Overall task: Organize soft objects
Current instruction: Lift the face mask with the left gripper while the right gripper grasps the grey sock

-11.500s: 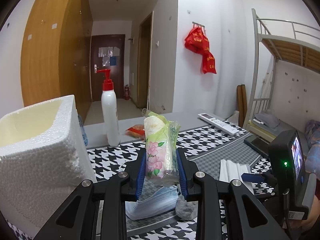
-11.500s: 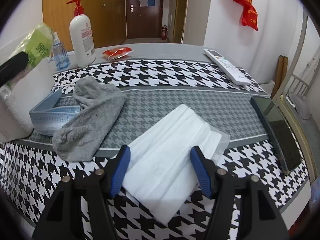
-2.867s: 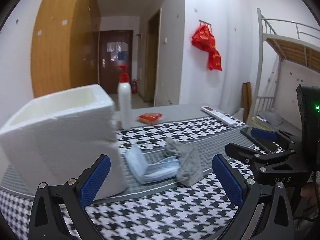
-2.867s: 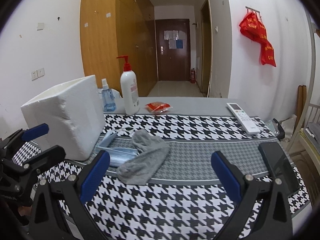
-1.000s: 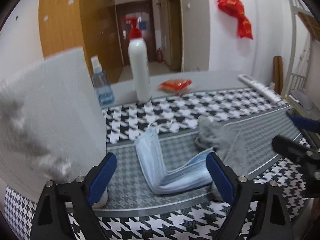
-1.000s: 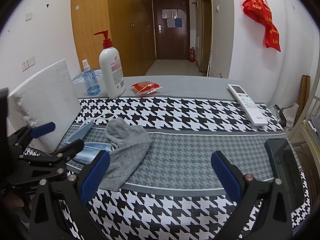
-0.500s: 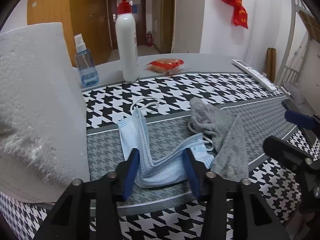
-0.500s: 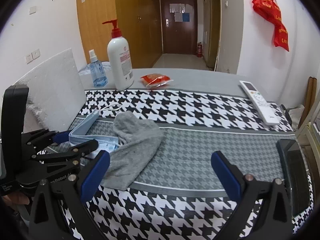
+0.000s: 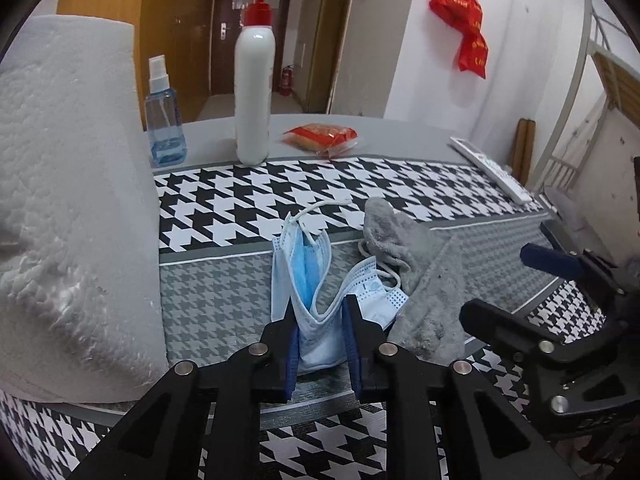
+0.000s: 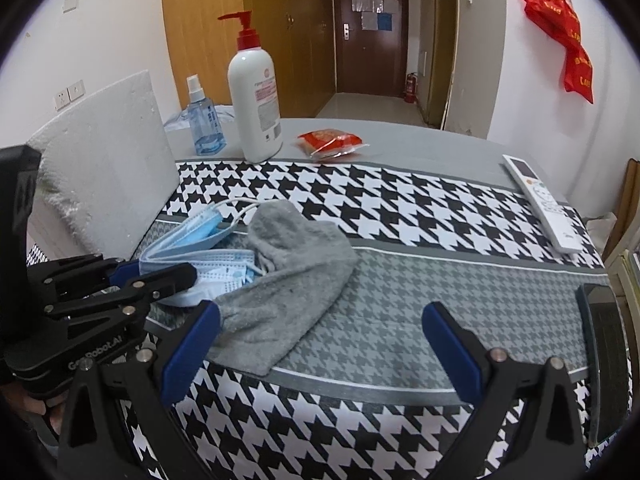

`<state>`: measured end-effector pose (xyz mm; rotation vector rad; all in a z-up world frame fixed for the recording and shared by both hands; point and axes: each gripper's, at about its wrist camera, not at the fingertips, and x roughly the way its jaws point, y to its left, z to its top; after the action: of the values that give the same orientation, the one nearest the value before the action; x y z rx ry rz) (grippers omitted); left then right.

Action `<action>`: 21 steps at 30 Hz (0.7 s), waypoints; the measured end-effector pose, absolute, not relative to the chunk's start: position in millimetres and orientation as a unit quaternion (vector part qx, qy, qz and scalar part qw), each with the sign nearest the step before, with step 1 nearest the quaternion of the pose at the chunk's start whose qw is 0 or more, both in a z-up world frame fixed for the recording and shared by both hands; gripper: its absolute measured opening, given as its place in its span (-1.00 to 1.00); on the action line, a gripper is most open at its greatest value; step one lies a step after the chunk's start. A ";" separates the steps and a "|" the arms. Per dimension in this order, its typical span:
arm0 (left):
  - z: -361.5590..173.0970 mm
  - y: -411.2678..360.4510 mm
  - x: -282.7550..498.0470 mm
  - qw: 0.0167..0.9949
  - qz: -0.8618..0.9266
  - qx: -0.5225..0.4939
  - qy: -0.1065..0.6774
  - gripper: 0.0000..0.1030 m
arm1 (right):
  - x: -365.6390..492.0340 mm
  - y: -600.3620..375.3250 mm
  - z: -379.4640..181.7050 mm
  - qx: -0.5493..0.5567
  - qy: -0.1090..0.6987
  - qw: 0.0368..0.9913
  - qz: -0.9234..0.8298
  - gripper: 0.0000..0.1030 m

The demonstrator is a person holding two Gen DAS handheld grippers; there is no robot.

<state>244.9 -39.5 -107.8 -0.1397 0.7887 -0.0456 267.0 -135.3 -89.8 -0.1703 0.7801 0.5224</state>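
Since a second ago the left gripper (image 9: pixel 320 320) has gone from wide open to nearly shut, its jaws closing on the bunched blue face masks (image 9: pixel 308 280) pinched between them on the houndstooth table (image 9: pixel 400 184), just beside the white foam box (image 9: pixel 72 200). Against the masks lies the grey sock (image 10: pixel 288 272), with the right gripper (image 10: pixel 320 320) hovering wide open and empty over its near end

left gripper (image 9: pixel 320 322): black plastic linkage arms, silver round screw heads at pivots, blue pads on inner finger faces | right gripper (image 10: pixel 320 334): same black arms, blue pads, silver screws | marking: white lettering on left gripper body, seen from right wrist view, partly legible
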 end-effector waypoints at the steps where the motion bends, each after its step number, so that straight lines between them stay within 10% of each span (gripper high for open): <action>1: -106.8 -39.3 243.9 0.922 -0.023 -0.069 0.381 -0.59 | 268.4 -133.4 -90.3 -0.082 0.377 0.887 0.254 0.99; 14: -105.0 -38.5 242.0 0.924 -0.018 -0.069 0.375 -0.59 | 278.5 -113.7 -103.2 -0.089 0.408 0.857 0.300 0.62; 21: -106.0 -37.9 242.9 0.923 -0.017 -0.072 0.379 -0.59 | 275.5 -108.1 -105.8 -0.102 0.404 0.852 0.317 0.02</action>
<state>242.9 -37.9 -106.0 -0.1481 0.7772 -0.0347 275.5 -108.1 -105.8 -0.2141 0.8500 0.6671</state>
